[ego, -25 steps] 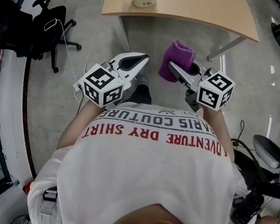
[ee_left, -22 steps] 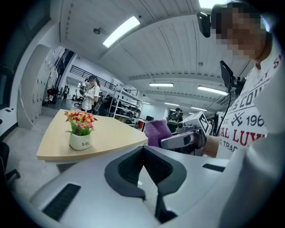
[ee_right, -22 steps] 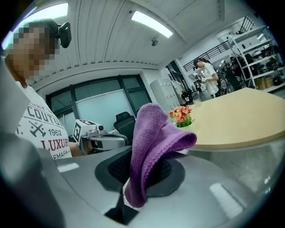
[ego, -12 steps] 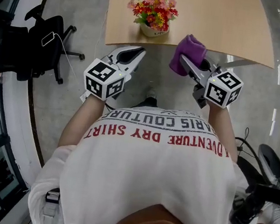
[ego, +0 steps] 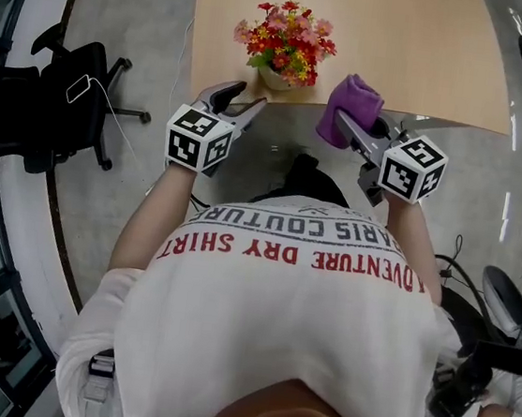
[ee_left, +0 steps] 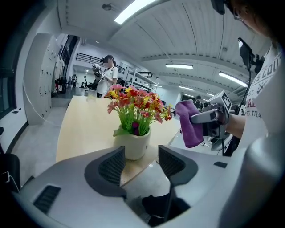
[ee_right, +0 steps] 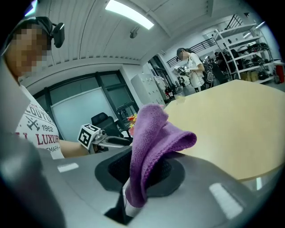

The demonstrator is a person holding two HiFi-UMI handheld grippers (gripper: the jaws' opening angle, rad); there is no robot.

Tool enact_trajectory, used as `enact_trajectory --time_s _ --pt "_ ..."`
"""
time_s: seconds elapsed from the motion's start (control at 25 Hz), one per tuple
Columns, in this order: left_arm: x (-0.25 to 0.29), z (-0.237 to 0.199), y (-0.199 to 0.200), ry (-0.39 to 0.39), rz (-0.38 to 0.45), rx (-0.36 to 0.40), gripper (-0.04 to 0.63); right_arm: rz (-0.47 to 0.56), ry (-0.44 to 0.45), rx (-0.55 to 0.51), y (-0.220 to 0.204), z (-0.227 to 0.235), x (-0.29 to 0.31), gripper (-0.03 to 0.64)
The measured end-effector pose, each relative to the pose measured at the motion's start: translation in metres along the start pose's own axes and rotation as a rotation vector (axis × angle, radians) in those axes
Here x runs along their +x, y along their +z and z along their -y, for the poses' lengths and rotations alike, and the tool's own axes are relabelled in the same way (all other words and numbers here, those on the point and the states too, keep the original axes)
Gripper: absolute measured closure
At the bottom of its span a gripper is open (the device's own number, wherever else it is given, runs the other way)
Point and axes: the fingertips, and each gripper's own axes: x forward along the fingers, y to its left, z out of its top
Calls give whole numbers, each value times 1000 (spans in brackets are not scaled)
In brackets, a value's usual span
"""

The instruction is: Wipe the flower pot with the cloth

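A white flower pot (ego: 275,78) holding red, pink and yellow flowers stands near the front edge of the wooden table (ego: 414,42). My left gripper (ego: 238,99) hangs just short of that edge, a little to the pot's left. Its jaws have just been opening and nothing is between them. In the left gripper view the pot (ee_left: 132,143) shows just beyond the left gripper (ee_left: 141,154). My right gripper (ego: 349,121) is shut on a purple cloth (ego: 352,103), level with the pot on its right. The cloth (ee_right: 153,138) droops over the right gripper (ee_right: 142,171).
A black office chair (ego: 72,90) stands on the grey floor to the left. A table leg (ego: 433,118) runs under the edge behind the right gripper. A person (ee_left: 107,75) stands far beyond the table. Shelving (ee_right: 249,49) lines the back of the room.
Both grippers have come forward to the table's front edge, beside the pot. The left gripper's jaws, shut before, now stand apart. The cloth stays in the right gripper.
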Motion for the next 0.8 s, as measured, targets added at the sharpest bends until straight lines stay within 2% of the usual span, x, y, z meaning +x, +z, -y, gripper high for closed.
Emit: enact_trajectory --time_s 0.12,0.28,0.44,0.8 --pt "14 -5 0 -21 -5 13 274 -8 -8 7 1 7 4 577" --pt "40 -26 -2 5 -46 35 215 -22 -3 13 3 15 13 577" --pt "57 -38 2 5 -65 81 182 -35 8 31 -3 19 15 577" --pt "81 -35 16 -39 -69 167 181 -38 12 61 -19 34 21 577"
